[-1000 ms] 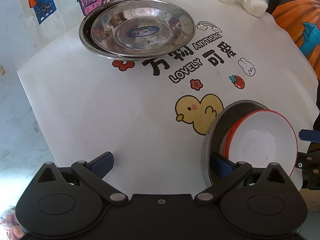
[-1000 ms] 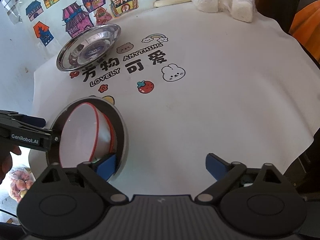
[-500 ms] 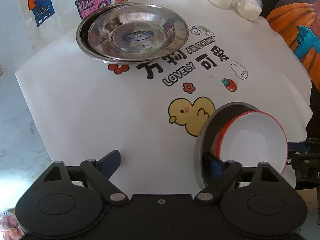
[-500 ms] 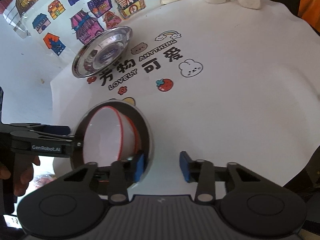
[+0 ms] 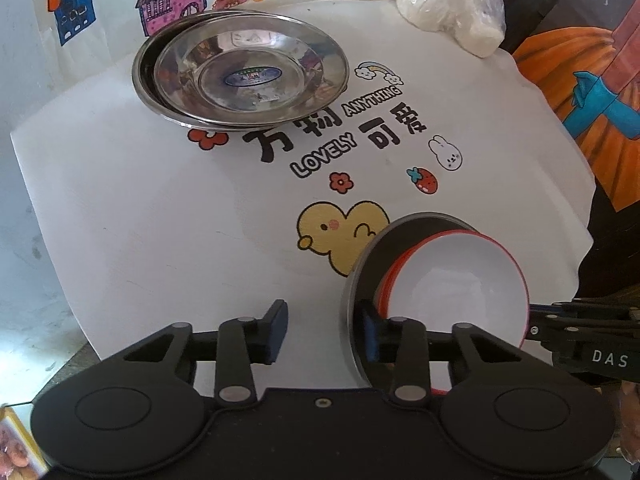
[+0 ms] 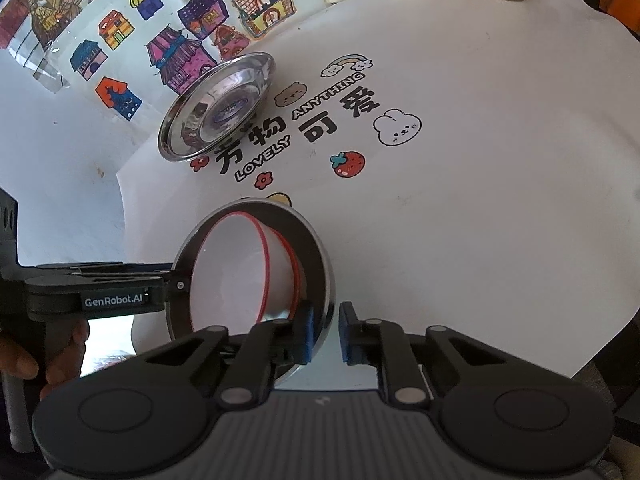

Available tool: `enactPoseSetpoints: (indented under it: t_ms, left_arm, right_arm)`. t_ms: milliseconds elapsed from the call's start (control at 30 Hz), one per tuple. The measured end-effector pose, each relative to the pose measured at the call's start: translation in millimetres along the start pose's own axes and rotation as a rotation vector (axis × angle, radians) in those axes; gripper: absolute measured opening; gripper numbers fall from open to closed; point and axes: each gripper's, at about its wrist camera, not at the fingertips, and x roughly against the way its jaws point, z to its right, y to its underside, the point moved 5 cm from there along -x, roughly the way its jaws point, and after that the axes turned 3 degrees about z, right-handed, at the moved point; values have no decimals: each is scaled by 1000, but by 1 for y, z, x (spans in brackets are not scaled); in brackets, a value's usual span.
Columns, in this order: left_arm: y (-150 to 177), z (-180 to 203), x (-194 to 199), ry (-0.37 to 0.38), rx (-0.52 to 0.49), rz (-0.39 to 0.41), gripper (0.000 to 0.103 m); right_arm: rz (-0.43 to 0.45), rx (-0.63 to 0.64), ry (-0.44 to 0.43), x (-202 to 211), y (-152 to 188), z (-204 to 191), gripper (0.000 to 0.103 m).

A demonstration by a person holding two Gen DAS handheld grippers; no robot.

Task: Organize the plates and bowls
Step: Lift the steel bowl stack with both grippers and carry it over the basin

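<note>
Right gripper [image 6: 324, 330] is clamped on the steel plate [image 6: 320, 256] rim. Left gripper [image 5: 320, 330] is closing on the opposite rim, not tight yet. If it lifts lopsided, the bowls [image 5: 460, 280] could slide out.

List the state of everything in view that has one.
steel plates: two, stacked, upright, empty.
grey plate: holds the bowls.
bowls: nested in grey plate.
left gripper: closing, grey plate rim between jaws, not clamped.
right gripper: shut on grey plate rim.
</note>
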Motion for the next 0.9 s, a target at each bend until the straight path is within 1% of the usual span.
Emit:
enactPoseSetpoints:
  t_ms: [100,167,267,900]
  left_arm:
    - [0,3,0,14,-9,3,29]
    - [0,6,0,33,-13,3,18]
    - [1,10,0,46,-21,3,9]
    - [0,11,0,30,-11,0,9]
  right_arm:
    - [1,-1,0,0,0,-1,13]
    - [1,-4,0,0,0,0,12]
    - [2,-18,-4,0,1,1,12]
    - [-46,-49,53,-7,-2,-4,13]
